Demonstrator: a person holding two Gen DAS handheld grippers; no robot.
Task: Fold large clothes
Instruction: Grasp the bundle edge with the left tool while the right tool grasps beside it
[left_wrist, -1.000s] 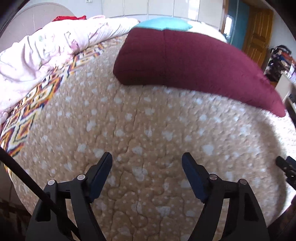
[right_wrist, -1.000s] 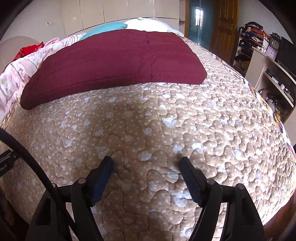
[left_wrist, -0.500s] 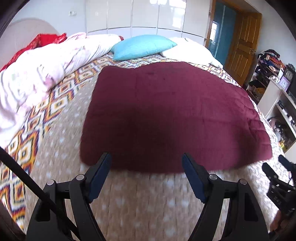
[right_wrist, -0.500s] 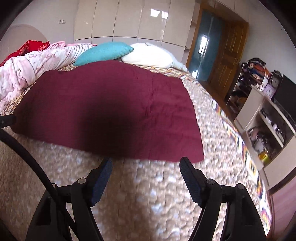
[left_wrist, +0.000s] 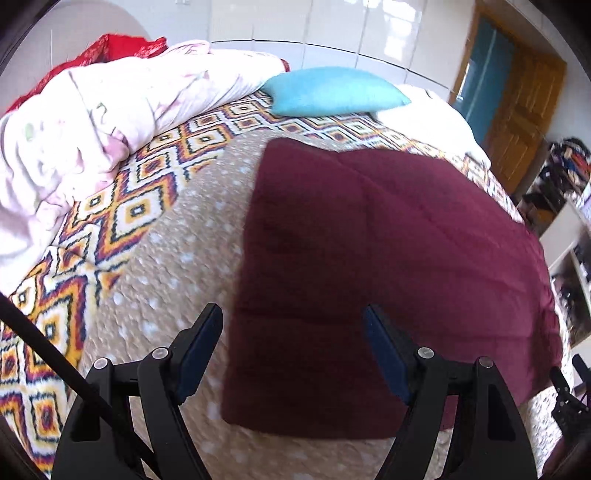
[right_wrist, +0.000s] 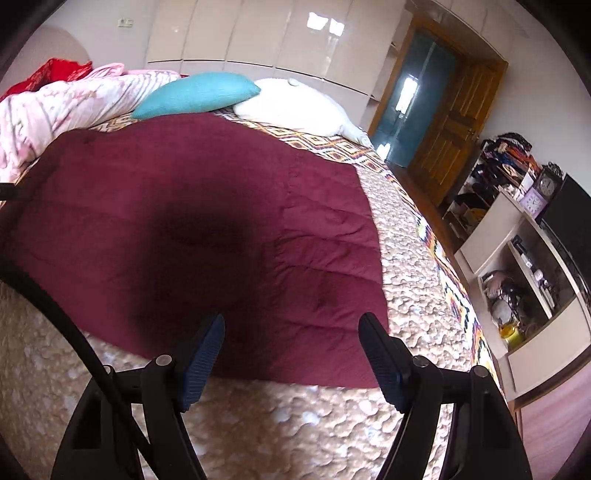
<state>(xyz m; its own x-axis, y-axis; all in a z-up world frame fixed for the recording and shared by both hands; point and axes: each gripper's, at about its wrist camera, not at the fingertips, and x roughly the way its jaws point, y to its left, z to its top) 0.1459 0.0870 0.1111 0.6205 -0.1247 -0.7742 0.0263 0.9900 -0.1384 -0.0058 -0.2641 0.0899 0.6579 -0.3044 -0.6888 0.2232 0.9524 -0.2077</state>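
Above a beige quilted bedspread (left_wrist: 177, 258), the left gripper (left_wrist: 293, 343) hovers with its 2 jaws spread wide and empty, angled down over the near left corner of a maroon quilted garment (left_wrist: 388, 258) lying flat ahead. The right gripper (right_wrist: 291, 347), likewise released and empty, hangs over the garment's near right corner (right_wrist: 362, 354). Beyond both lie a turquoise pillow (right_wrist: 195, 94) and a pink comforter (left_wrist: 92, 122).

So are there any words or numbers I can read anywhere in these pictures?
None can be read.
The white square clock on the shelf unit: its dial marks are too small to make out.
The dark round clock behind it: too small too.
The dark red quilted blanket and the patterned bedspread carry only patterns, no words.
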